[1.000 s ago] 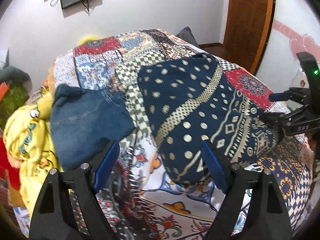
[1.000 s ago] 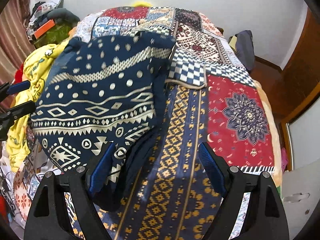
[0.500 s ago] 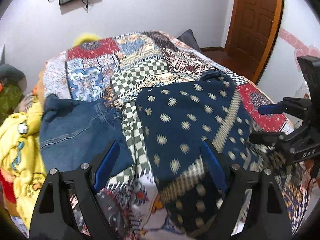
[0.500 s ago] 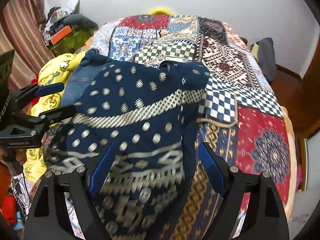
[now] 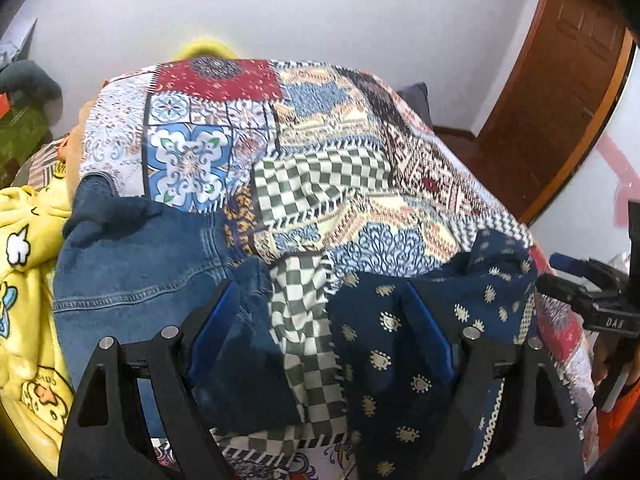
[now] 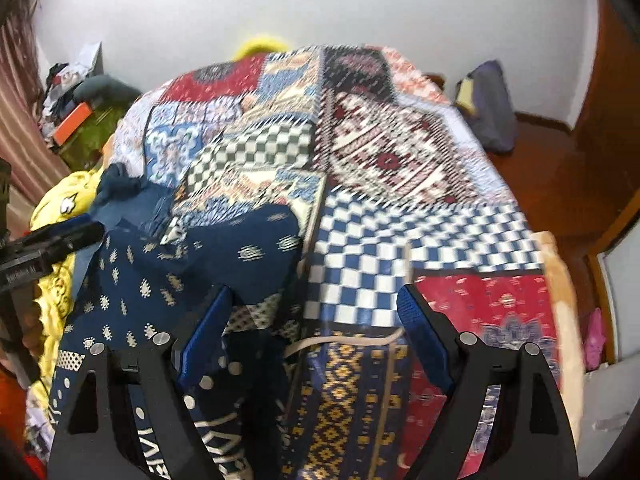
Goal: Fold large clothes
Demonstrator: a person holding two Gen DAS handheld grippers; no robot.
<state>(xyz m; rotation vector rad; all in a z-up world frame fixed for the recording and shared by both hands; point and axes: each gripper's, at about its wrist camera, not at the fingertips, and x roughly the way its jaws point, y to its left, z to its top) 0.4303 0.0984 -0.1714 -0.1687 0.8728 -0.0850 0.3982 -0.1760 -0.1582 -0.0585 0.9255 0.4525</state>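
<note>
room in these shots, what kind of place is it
Most likely a home bedroom: a bed under a patchwork bedspread, clothes such as denim jeans heaped on it, and a wooden door in the far corner.

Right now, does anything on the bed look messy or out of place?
Yes. The navy patterned garment lies bunched and creased near the bed's near edge, not spread flat. The denim piece sits rumpled beside it, partly over a yellow printed fabric heaped at the bed's side. The patchwork bedspread is wrinkled in the middle.
</note>
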